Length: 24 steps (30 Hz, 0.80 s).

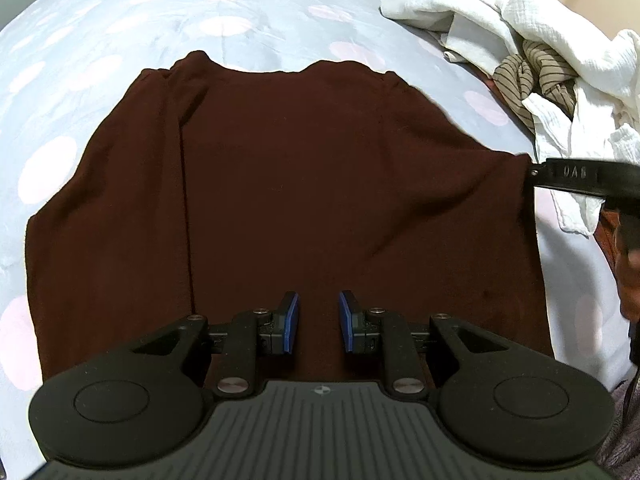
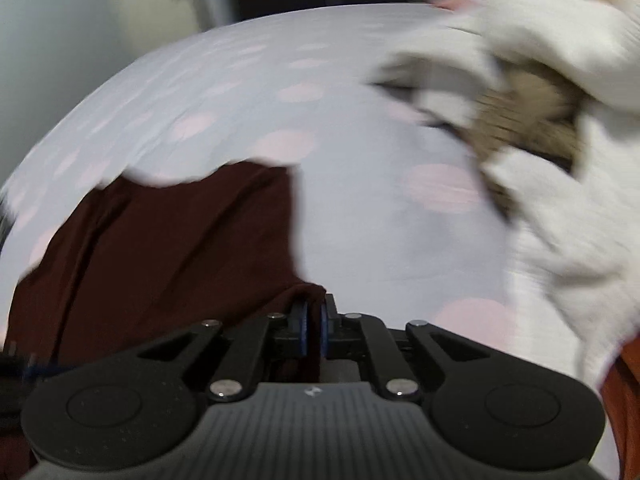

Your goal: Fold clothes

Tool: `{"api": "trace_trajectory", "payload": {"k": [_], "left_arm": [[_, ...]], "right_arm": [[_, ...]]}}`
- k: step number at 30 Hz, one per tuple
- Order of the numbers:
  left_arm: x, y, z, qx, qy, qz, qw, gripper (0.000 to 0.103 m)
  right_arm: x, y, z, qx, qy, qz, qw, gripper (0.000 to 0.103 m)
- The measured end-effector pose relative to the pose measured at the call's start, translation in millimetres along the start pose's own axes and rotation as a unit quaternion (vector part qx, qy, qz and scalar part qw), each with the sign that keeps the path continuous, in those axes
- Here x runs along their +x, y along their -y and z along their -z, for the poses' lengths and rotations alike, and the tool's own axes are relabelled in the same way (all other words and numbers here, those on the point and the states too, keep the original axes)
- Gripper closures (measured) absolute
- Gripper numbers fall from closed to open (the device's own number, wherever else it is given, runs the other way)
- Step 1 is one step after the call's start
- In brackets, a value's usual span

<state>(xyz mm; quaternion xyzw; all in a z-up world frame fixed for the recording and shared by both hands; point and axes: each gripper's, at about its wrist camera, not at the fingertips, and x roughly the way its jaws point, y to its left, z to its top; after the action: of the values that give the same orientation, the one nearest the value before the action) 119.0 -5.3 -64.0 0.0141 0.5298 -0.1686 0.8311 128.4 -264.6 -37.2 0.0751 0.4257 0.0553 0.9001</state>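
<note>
The dark red garment [image 1: 288,184] lies spread on the dotted bedsheet [image 1: 120,40]. The right gripper [image 2: 314,328] is clamped on its edge at 3 o'clock. The left gripper [image 1: 319,322] hovers over it at 6 o'clock, fingers apart, holding nothing. A laundry pile [image 1: 540,48] sits at 2 o'clock

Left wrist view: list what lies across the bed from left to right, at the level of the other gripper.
Spotted bedsheet → dark red garment → right gripper pinching its edge → white clothes pile.
</note>
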Motion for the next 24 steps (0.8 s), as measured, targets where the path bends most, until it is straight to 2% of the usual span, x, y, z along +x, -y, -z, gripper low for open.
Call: {"api": "trace_trajectory", "payload": {"k": [1,3,5,8,12,19,24], "left_arm": [[1,1,0,0.002,-0.001,0.001,1.0,0.084],[2,1,1,0.006,-0.003,0.001,1.0,0.084],[1,0,1,0.005,-0.003,0.0,1.0,0.084],[1,-1,1,0.005,-0.003,0.0,1.0,0.084],[1,-1,2,0.01,-0.004,0.0,0.9999,0.084],[-6,6,7,0.025,-0.003,0.003,0.9997,0.084],[-17,18,19,0.05,0.0,0.011,0.9987,0.084]], "right_arm": [[1,14,-2,0.033,-0.004,0.009,0.999,0.095],[10,37,0,0.093,-0.028,-0.003,0.995,0.095],[16,45,5,0.118,-0.038,-0.014,0.992,0.096],[16,42,5,0.102,-0.038,-0.01,0.994,0.095],[14,45,4,0.11,-0.043,-0.017,0.993,0.094],[-1,52,7,0.114,-0.047,-0.023,0.992,0.067],[-14,62,11,0.124,-0.048,-0.001,0.991,0.066]]}}
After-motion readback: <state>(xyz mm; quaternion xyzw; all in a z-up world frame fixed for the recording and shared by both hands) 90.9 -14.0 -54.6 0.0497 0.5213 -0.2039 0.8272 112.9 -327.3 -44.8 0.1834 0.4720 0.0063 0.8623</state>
